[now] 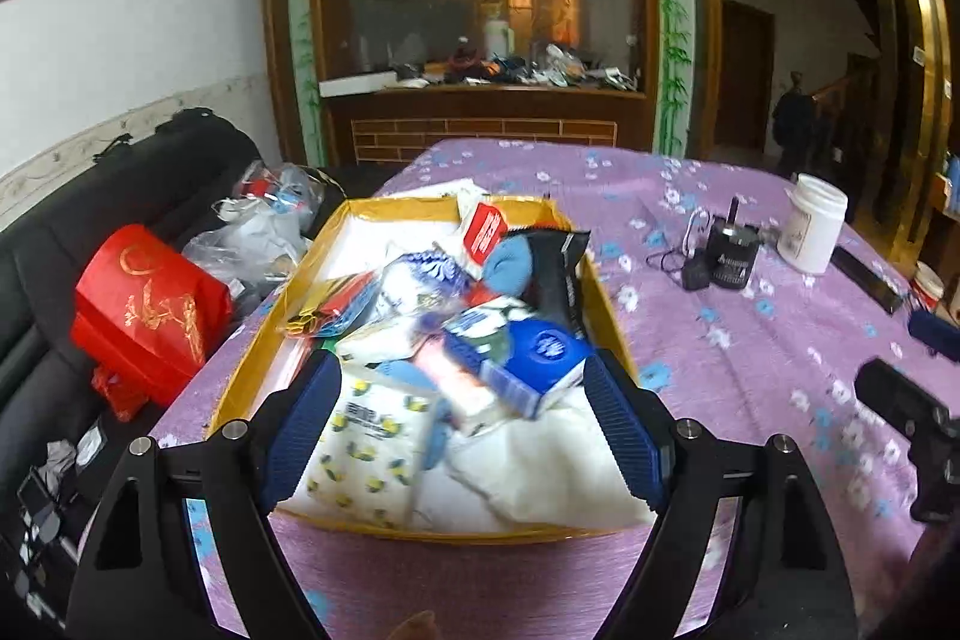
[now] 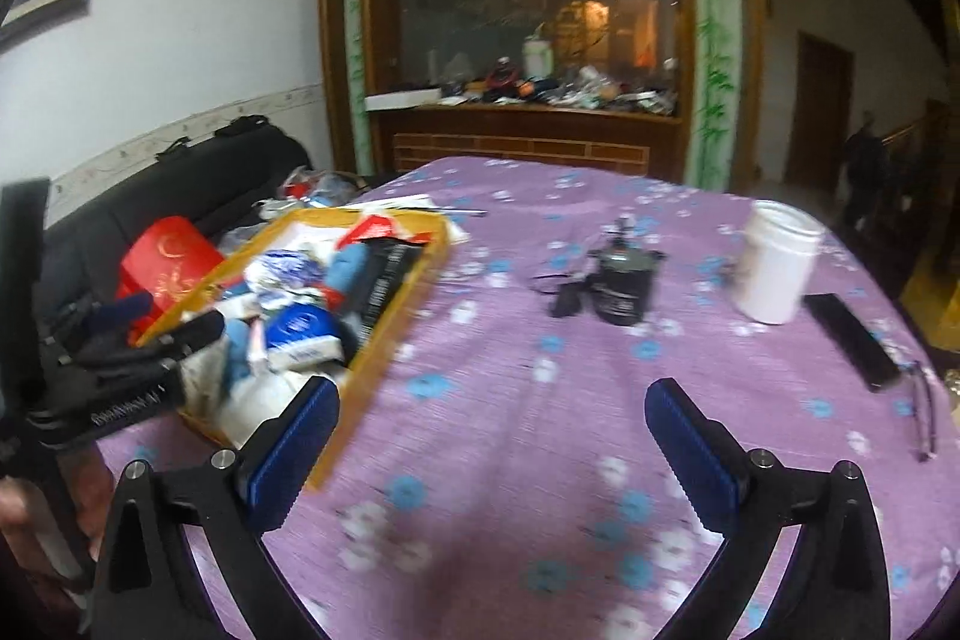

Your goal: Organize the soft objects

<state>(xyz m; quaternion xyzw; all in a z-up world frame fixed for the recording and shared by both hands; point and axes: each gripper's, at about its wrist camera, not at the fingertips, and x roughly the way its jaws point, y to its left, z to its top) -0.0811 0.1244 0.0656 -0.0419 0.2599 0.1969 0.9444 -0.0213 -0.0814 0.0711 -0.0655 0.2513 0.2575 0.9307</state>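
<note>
- Left wrist view: the left gripper (image 1: 462,415) is held over the near end of a yellow box (image 1: 606,307) on the surface (image 1: 750,340). Its jaws are spread wide and nothing is held between them.
- The soft objects are seen inside the box: a lemon-print pack (image 1: 366,436), a white cloth (image 1: 540,466), a blue-and-white pack (image 1: 534,358), a blue sock (image 1: 510,262), a black pouch (image 1: 561,274) and a red-and-white packet (image 1: 485,227), all heaped loosely and overlapping.
- The heap is blurred in part; finer sorting of it cannot be judged.
- Right wrist view: the right gripper (image 2: 492,430) is held over bare cloth of the surface (image 2: 510,400), well to the right of the box (image 2: 384,322). Its jaws are likewise wide and empty.
- A white jar (image 2: 777,268), a dark canister (image 2: 624,283) and a black remote (image 2: 852,340) are noted on the far right; none is soft.
- Judgement: no soft object is seen loose on the surface. The scene would fit either a heap gathered in and left, or a heap about to be taken out and sorted.
- Should any item be gripped, a light closure on a single pack would be called for, as the neighbours overlap and could be dragged along.
</note>
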